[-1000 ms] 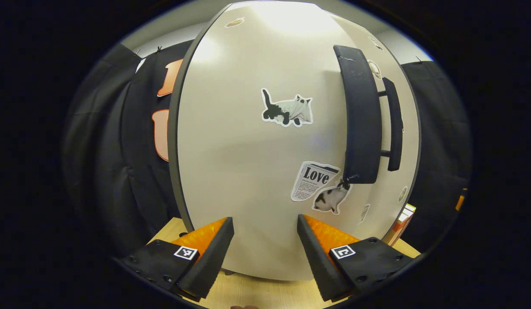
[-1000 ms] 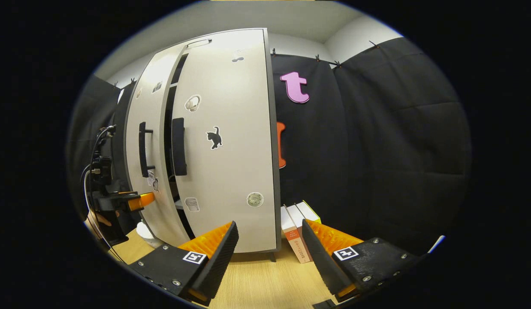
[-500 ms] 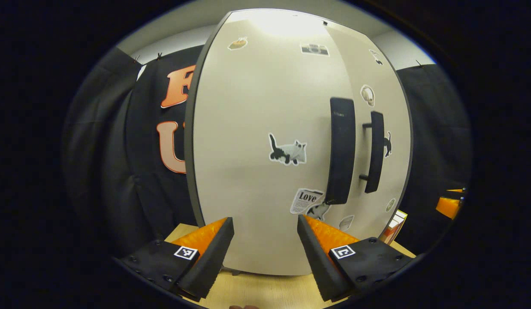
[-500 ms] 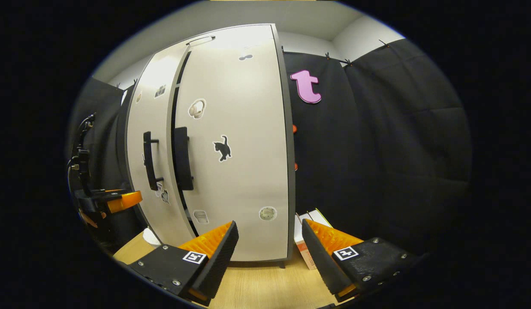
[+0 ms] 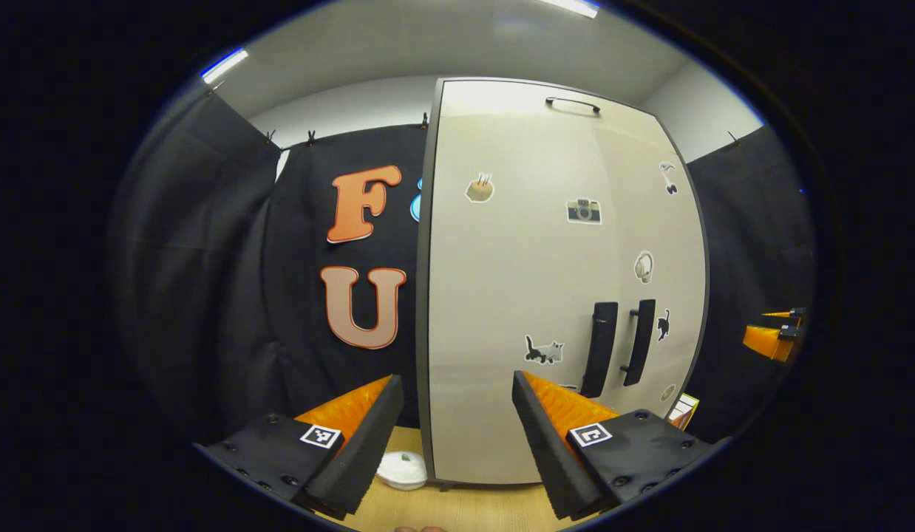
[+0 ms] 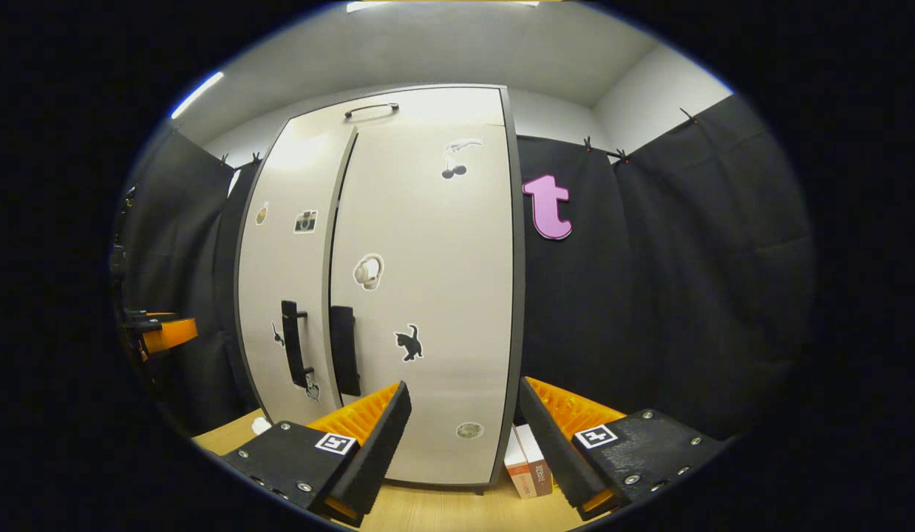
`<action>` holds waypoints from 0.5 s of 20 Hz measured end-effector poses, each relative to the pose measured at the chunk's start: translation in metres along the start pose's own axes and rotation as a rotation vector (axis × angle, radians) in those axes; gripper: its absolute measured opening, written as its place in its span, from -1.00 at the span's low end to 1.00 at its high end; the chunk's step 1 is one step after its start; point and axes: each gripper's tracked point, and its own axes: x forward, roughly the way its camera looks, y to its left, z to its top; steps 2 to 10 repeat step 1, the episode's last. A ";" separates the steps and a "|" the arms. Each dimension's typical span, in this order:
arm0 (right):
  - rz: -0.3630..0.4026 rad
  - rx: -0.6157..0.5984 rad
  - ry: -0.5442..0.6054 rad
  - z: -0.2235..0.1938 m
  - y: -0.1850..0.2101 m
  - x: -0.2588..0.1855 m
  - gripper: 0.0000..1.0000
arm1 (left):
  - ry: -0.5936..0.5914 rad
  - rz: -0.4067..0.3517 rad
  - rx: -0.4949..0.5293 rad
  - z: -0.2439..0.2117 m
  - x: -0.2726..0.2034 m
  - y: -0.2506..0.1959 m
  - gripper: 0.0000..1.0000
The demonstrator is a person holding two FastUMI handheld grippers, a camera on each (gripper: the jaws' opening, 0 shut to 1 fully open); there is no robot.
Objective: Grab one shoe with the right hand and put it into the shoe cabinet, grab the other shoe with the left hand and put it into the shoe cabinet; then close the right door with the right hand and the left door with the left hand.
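On wooden tabletop [image 6: 443, 510]: beige shoe cabinet [image 6: 428, 295], dark-edged, sticker-covered, both doors shut, black handles [image 5: 601, 358] side by side. Left gripper [image 5: 457, 432] and right gripper [image 6: 465, 436] both spread wide, holding nothing, apart from cabinet.

Left claw [image 5: 457, 432] gapes (empty); right claw [image 6: 465, 436] likewise.

My left gripper [image 5: 457, 436] now sits well back from the shoe cabinet [image 5: 516, 295], no longer close against the left door [image 5: 502, 310]. My right gripper [image 6: 465, 443] has also withdrawn. The gap between both doors has narrowed.
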 end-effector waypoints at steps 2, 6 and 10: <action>-0.001 -0.008 -0.014 0.008 0.001 -0.003 0.84 | -0.014 0.004 0.005 0.006 -0.005 0.003 0.93; -0.001 -0.008 -0.014 0.008 0.001 -0.003 0.84 | -0.014 0.004 0.005 0.006 -0.005 0.003 0.93; -0.001 -0.008 -0.014 0.008 0.001 -0.003 0.84 | -0.014 0.004 0.005 0.006 -0.005 0.003 0.93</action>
